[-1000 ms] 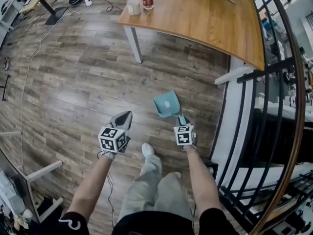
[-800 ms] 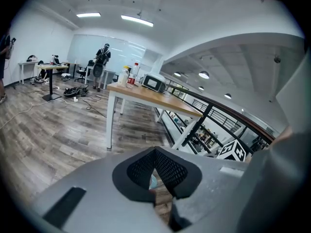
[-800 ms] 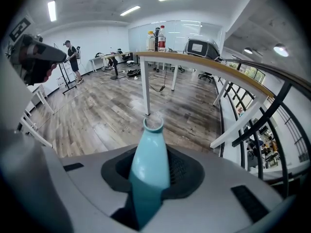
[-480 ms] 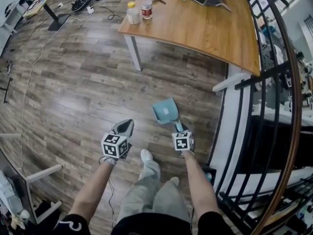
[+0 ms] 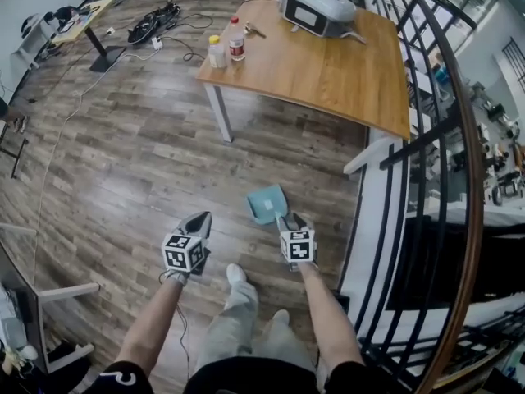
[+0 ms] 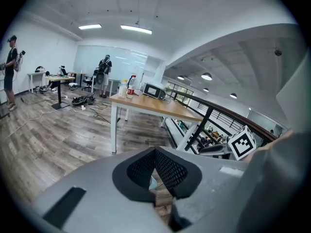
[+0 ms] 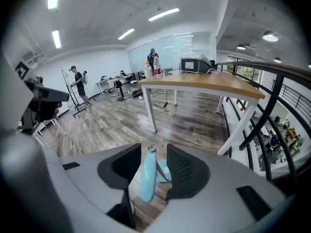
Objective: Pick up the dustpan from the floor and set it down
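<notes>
Wood-plank floor (image 5: 139,162) runs alongside a black railing (image 5: 426,130). Nearest, the left gripper (image 5: 201,218) has its jaws pressed together with nothing in them. The right gripper (image 5: 293,218) has just been spreading its jaws. They now stand fairly wide, with the handle (image 7: 147,178) of the teal dustpan (image 5: 267,203) between them (a gap shows beside one pad). The pan lies on the floor just ahead. Farther off, a wooden table (image 5: 328,72) carries bottles (image 5: 236,41).

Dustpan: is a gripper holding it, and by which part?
Nothing is held. The right gripper has just been opening its jaws; the handle of the dustpan sits between them, ungripped.
</notes>
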Available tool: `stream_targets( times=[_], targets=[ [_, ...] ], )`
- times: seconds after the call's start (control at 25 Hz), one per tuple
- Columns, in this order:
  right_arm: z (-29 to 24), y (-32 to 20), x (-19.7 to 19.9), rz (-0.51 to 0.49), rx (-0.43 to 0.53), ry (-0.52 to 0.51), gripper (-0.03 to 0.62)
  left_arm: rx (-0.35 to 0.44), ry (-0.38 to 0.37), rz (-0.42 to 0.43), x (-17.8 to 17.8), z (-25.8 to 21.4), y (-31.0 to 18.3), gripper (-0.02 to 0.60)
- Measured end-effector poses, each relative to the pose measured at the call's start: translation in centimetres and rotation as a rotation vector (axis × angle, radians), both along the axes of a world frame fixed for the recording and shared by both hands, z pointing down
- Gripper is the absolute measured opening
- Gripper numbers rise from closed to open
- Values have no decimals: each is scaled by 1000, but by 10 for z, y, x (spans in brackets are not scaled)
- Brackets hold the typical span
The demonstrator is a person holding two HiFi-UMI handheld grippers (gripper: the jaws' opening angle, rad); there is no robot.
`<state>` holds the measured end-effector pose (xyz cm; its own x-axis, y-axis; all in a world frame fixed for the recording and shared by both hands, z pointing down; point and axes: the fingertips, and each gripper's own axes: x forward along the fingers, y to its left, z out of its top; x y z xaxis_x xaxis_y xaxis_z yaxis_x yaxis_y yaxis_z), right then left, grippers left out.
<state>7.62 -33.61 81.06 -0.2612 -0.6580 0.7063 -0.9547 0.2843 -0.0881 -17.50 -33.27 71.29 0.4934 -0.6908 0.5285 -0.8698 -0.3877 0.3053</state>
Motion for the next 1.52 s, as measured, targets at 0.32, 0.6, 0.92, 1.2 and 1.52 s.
stream_targets(
  times=[0.32,0.6,0.92,1.2,1.52],
  targets=[
    [-117,51,42,10,140,-63,74,67,-9,-64,25,-65,86,-2],
    [-198,115,75,-27,230,-97,-3,152,-21,-71,69,-127,161,-2],
    [-266,185,95,-94,294,-150,-5,214,-9,-90,104,-176,234,-2],
    [-297,233,96,-143,312,-166,-5,244,10,-140,101,-203,278,-3],
    [-315,256,95,-178,349,-160,-5,265,12,-179,93,-222,305,-3]
  ],
)
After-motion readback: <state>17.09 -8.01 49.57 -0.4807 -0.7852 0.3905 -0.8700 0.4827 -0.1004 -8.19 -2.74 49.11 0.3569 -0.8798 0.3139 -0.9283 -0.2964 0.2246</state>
